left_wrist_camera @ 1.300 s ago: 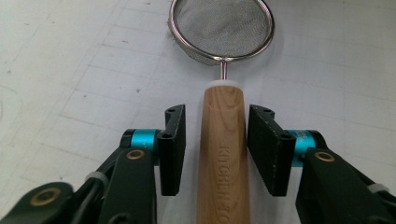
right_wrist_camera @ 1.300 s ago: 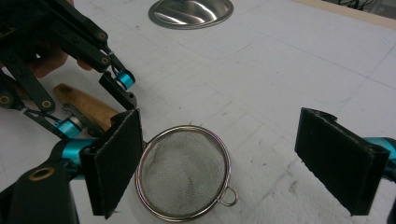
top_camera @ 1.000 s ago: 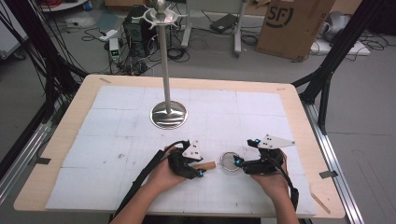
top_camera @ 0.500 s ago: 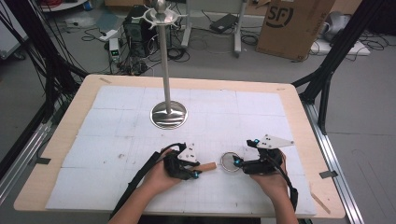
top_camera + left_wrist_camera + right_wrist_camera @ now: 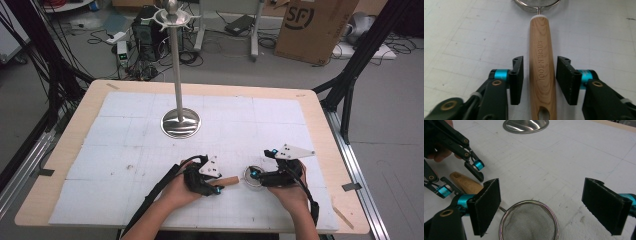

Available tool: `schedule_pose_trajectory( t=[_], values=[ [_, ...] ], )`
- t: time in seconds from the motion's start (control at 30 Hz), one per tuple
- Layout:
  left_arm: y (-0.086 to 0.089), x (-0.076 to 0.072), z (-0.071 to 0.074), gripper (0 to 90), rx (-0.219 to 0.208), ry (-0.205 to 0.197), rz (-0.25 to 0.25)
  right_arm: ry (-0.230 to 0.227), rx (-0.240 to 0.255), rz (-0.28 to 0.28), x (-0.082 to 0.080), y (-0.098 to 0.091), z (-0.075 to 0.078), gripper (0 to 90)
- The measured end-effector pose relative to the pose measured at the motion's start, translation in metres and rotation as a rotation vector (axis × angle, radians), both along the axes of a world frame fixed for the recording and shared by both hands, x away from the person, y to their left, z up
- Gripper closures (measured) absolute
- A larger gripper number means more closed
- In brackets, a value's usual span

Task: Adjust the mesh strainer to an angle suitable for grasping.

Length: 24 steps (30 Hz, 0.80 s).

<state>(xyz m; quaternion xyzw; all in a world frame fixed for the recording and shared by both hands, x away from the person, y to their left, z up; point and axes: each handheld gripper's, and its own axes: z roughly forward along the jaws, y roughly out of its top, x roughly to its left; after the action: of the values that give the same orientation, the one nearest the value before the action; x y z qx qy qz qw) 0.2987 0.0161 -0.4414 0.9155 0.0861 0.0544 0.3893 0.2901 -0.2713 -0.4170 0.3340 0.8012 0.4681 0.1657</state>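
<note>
The left gripper [image 5: 539, 82] has its fingers [image 5: 517, 80] spread a little to either side of the strainer's wooden handle [image 5: 541, 62], with a thin gap on each side; they have just been opening slightly, and the pads do not press the wood. The right gripper [image 5: 550, 207] holds its fingers [image 5: 486, 207] wide apart around the mesh strainer bowl [image 5: 529, 222] without touching its rim. The strainer [image 5: 247, 179] lies flat on the white gridded surface [image 5: 125, 150] near the person's edge, between both hands. Farther back stands a metal stand [image 5: 180, 122] with a round base and upright pole.
</note>
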Motion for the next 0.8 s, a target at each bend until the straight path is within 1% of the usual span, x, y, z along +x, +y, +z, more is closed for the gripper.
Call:
schedule_pose_trajectory(
  t=[0.07, 0.17, 0.23, 0.33, 0.37, 0.43, 0.47, 0.6, 0.67, 0.8],
  values=[
    [0.003, 0.0, 0.0, 53.8, 0.003, 0.001, 0.021, 0.001, 0.004, 0.001, 0.0, 0.0, 0.0, 14.6],
    [0.01, 0.003, 0.0, 51.5, 0.002, 0.006, 0.042, -0.005, -0.001, 0.002, 0.0, -0.001, 0.0, 14.6],
    [0.015, 0.005, -0.001, 51.3, -0.004, 0.014, 0.061, -0.002, 0.0, 0.0, 0.0, -0.001, 0.0, 14.6],
    [0.021, 0.008, -0.001, 51.0, -0.011, 0.015, 0.09, 0.0, 0.005, -0.002, -0.001, -0.001, 0.001, 14.6],
    [0.023, 0.01, -0.001, 50.9, -0.005, 0.012, 0.098, -0.002, 0.003, 0.001, 0.0, -0.001, 0.001, 14.7],
    [0.025, 0.012, -0.001, 49.7, -0.011, 0.014, 0.118, -0.004, -0.002, 0.001, 0.0, -0.001, 0.0, 14.7],
    [0.027, 0.014, -0.001, 49.7, -0.008, 0.013, 0.123, -0.004, -0.002, 0.001, 0.0, -0.001, 0.0, 14.7],
    [0.03, 0.02, -0.003, 44.9, -0.023, 0.021, 0.161, 0.001, -0.001, -0.003, 0.0, -0.001, 0.0, 14.7],
    [0.031, 0.023, -0.005, 44.8, -0.038, 0.029, 0.179, 0.004, 0.0, -0.004, 0.0, -0.001, 0.0, 14.7],
    [0.033, 0.03, -0.006, 43.4, -0.053, 0.024, 0.223, 0.005, -0.004, -0.001, 0.0, -0.001, 0.0, 14.8]
  ],
)
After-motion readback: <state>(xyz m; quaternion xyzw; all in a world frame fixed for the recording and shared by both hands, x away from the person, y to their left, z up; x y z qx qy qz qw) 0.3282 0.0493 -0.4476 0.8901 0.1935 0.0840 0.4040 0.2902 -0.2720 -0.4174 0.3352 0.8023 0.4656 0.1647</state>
